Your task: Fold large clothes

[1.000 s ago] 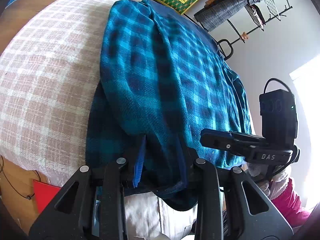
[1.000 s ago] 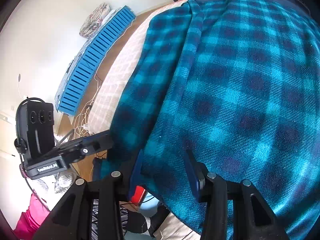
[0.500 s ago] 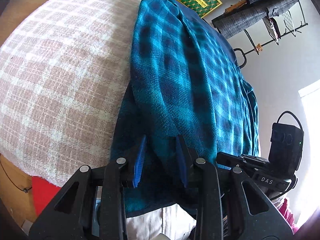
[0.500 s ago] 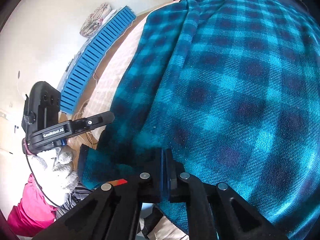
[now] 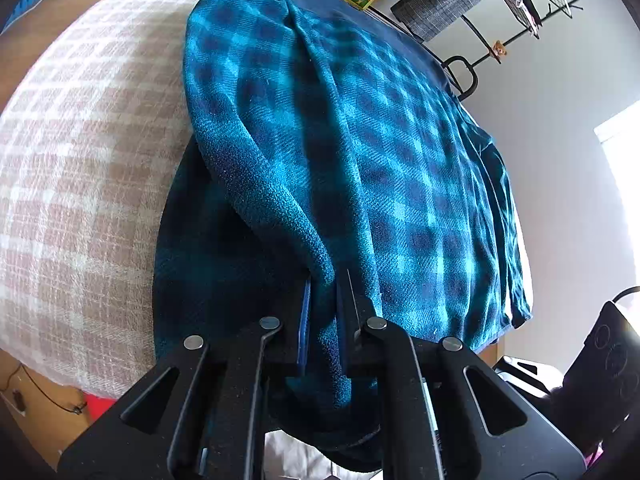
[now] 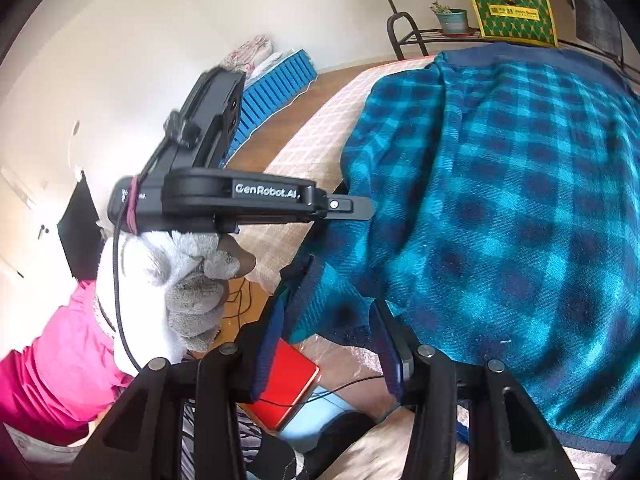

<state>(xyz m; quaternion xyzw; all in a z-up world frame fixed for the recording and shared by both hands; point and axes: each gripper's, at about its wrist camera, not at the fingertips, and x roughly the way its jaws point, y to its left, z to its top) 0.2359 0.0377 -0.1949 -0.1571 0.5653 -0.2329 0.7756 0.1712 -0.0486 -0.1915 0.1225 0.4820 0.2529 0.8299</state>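
My left gripper [image 5: 323,300] just closed, pinching thick teal-and-navy plaid fleece garment [image 5: 360,152]; right gripper [image 6: 332,344] just reopened, half-wide, empty. Risk I see: bulky fold slipping out, fleece sliding off bed [image 5: 80,152].

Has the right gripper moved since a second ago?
Yes. The right gripper has pulled back and up from the plaid garment: the green box sits lower in view. Its jaws have just been opening, with the garment's corner loose between them.

Bright daylight from window [image 5: 624,128], blown-out glare there; heavy fisheye bending, dark vignette corners; gloved hand [image 6: 176,280] slightly motion-blurred.
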